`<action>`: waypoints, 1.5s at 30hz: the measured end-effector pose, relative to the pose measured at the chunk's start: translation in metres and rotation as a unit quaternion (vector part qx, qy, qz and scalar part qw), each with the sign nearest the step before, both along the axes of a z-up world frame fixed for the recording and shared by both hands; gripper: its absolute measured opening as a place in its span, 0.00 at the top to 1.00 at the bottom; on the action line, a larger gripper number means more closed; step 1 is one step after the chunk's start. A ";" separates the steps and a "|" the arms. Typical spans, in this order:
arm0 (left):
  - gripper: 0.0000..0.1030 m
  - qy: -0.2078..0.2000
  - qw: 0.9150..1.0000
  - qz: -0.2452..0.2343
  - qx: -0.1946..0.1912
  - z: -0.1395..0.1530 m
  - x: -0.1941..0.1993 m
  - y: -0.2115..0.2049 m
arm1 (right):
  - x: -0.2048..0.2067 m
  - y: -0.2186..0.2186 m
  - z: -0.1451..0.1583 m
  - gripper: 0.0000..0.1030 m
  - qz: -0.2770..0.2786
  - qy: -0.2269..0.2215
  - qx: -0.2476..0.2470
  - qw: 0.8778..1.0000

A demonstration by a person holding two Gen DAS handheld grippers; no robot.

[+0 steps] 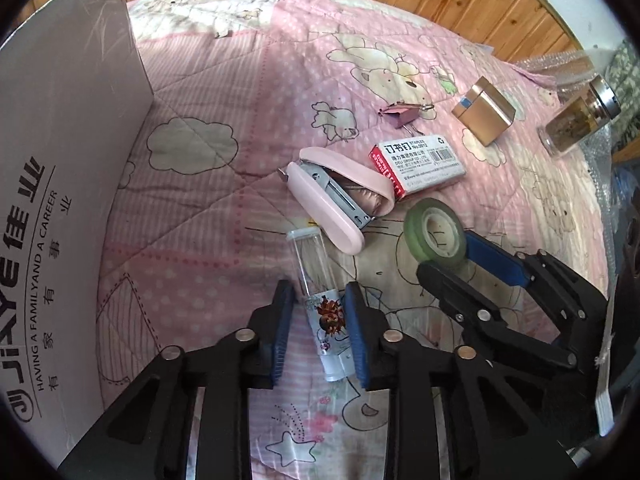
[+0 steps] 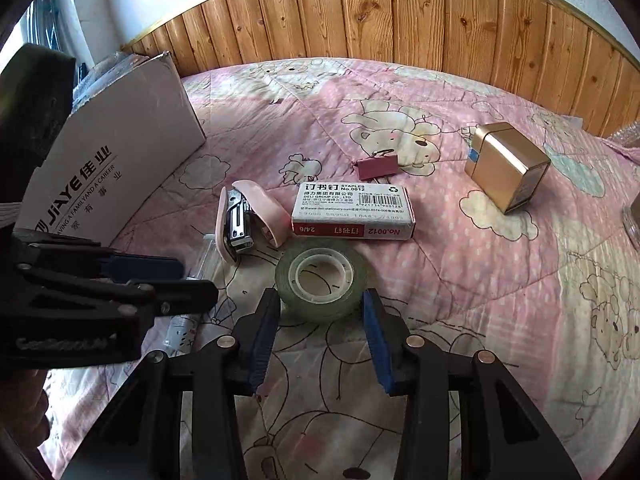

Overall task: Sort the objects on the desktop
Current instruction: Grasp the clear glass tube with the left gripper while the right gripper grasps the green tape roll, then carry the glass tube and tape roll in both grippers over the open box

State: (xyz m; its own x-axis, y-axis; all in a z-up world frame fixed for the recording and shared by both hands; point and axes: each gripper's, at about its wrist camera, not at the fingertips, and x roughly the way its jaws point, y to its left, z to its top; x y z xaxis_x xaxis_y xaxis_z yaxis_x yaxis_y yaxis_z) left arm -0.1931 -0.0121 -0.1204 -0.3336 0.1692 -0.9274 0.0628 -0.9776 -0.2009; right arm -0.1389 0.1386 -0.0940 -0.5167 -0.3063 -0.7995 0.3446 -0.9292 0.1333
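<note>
On quilted pink cover (image 1: 224, 128) | left tongs (image 1: 316, 308) clamp clear plastic tube (image 1: 316, 280) | right tongs (image 2: 322, 308) straddle glossy tape ring (image 2: 321, 276), grip unclear

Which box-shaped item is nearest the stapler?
The staple box, white with a red edge, touching the pink stapler. The gold tin lies far off.

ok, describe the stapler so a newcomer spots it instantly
On the pink cartoon quilt, right of the tall white cardboard box, find the white-and-red staples carton. The pale pink plastic stapler touches its left end, the only item hinged open, showing metal.
</note>
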 end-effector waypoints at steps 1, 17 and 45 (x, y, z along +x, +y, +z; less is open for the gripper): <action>0.82 -0.001 1.000 0.000 0.001 0.000 0.001 -0.002 | 0.002 0.003 0.000 0.58 -0.006 -0.002 -0.003 1.000; 0.83 0.002 1.000 0.000 0.019 0.016 0.048 -0.005 | 0.056 0.003 0.018 0.58 -0.030 -0.018 -0.056 0.998; 0.83 0.087 0.995 0.006 0.041 0.086 0.154 -0.035 | 0.149 -0.061 0.077 0.58 0.006 0.029 -0.028 0.999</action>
